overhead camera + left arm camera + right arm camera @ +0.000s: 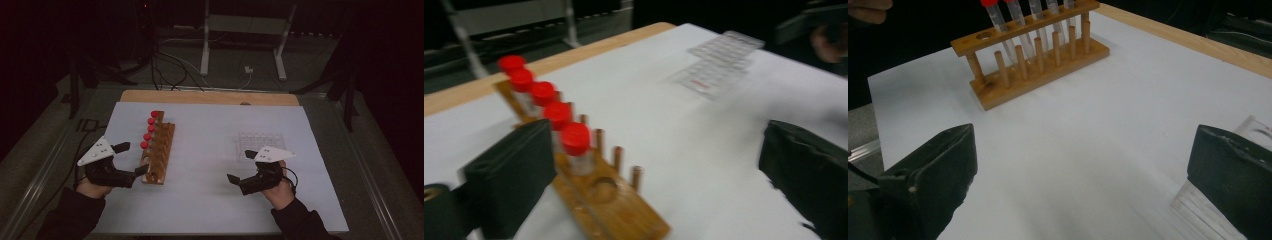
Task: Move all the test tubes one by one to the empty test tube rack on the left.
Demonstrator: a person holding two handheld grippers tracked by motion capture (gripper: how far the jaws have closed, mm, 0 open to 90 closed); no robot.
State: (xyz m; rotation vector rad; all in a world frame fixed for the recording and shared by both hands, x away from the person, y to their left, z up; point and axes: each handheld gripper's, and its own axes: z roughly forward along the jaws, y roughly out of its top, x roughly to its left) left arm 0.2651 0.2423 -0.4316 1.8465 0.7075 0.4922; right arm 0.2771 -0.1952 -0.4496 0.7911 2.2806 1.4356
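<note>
A wooden tube rack (159, 150) stands left of centre on the white sheet, with several red-capped clear tubes (148, 130) along its far part. Its nearest hole (603, 189) holds nothing. My left gripper (132, 158) is open just left of the rack's near end, and no pad presses on anything. In the left gripper view the jaws stand wide apart, and the nearest red cap (575, 137) shows just right of the left jaw. My right gripper (241, 166) is open over bare sheet at the right, pointing towards the rack (1033, 60).
A clear plastic well tray (260, 142) lies flat just beyond the right gripper, and its corner (1198, 205) shows by the right jaw. A bare wooden strip (210, 97) runs along the table's far edge. Cables and a metal stand are on the floor behind.
</note>
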